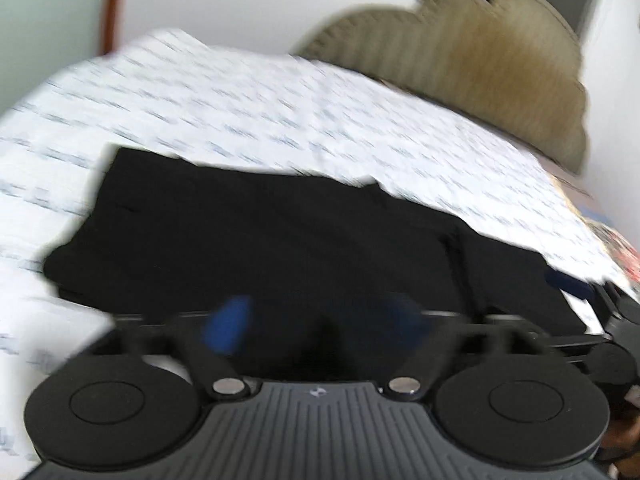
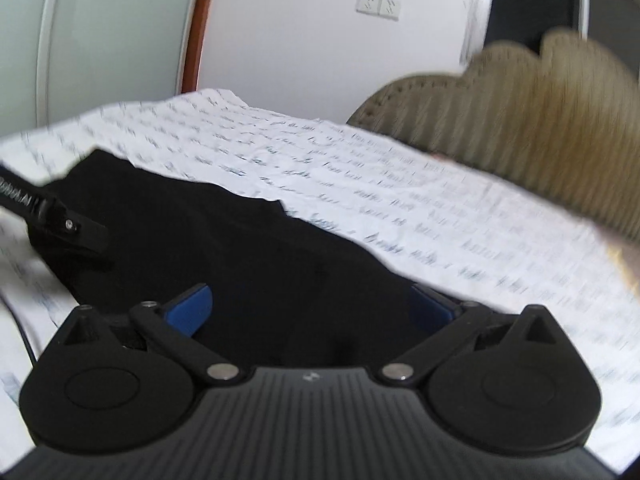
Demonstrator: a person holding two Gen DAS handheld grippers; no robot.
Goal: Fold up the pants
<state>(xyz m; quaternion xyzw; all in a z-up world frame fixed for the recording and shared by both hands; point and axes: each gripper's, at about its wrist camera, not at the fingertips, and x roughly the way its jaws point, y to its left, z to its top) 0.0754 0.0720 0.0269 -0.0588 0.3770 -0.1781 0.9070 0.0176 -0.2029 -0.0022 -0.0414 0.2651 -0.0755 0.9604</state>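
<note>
Left wrist view: black pants [image 1: 280,240] spread on the patterned bed sheet [image 1: 280,112], just ahead of and between the blue pads [image 1: 230,330] of the left gripper [image 1: 316,330] — jaws apart, nothing pinched as far as the blur allows. Looks already doubled into a compact block; probably one more fold and a smoothing left. Right wrist view: same pants [image 2: 240,248] lying between and beyond the right gripper [image 2: 310,312] pads, jaws wide apart, empty; left gripper [image 2: 68,224] off to the jaws' left, over the cloth. No containers anywhere in sight — only a tan headboard [image 2: 540,120] beyond.
</note>
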